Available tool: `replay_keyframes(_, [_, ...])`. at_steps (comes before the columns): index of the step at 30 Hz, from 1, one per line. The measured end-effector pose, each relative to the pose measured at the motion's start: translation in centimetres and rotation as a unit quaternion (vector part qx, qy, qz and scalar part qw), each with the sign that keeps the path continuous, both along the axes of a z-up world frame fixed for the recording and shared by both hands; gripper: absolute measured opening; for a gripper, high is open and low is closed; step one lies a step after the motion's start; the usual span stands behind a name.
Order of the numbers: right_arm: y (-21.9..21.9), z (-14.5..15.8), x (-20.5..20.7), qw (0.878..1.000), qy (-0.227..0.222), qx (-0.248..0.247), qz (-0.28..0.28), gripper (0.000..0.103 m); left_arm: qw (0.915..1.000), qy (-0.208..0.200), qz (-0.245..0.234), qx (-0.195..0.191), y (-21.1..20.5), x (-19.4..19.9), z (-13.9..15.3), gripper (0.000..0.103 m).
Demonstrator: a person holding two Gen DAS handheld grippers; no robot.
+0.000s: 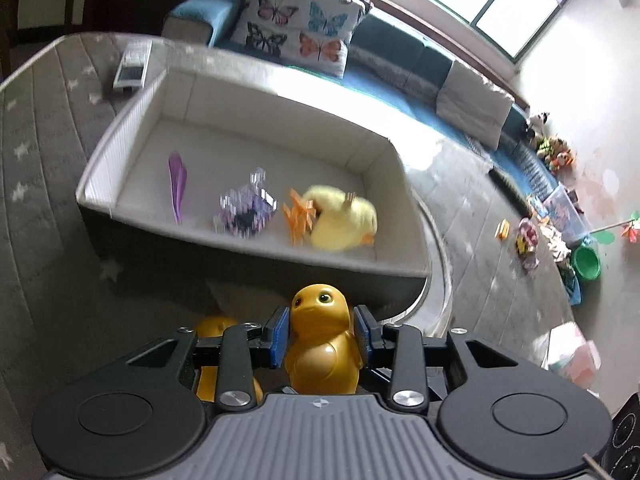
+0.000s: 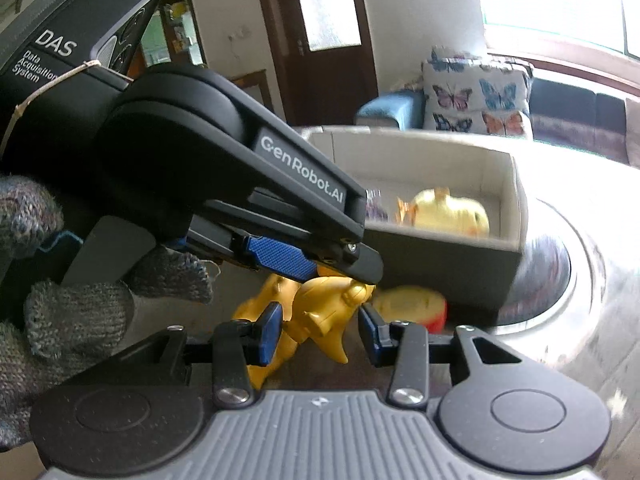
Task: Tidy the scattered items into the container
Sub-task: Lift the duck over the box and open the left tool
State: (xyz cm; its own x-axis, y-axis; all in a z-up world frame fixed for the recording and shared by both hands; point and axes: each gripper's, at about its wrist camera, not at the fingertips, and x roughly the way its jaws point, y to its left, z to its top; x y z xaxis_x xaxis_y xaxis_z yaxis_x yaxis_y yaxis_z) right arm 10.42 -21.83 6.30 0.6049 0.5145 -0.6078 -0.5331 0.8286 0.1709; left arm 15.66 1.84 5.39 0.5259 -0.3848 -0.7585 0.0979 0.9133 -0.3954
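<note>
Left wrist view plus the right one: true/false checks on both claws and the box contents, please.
1. The left claw grips a golden bird figurine. True.
2. The white box is empty. False: it holds a purple feather, a clear bottle and a yellow plush duck.
3. The remote lies inside the box. False: it lies on the grey mat beside the box.
4. The right claw holds a golden toy. True.

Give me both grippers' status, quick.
Left gripper: shut on the golden bird figure.
Right gripper: shut on a golden dinosaur-like figure.
</note>
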Motion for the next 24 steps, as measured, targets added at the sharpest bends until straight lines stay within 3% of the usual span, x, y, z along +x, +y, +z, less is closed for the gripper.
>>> replay_keyframes(12, [1.9, 2.9, 6.0, 0.999, -0.041, 0.002, 0.012, 0.041, 0.9988, -0.043, 0.02, -0.008, 1.0, 5.2, 2.9, 0.038])
replay_keyframes(24, [4.1, 0.3, 11.2, 1.0, -0.018, -0.014, 0.02, 0.041, 0.9993, -0.008, 0.034, -0.012, 2.0, 9.6, 0.0, 0.037])
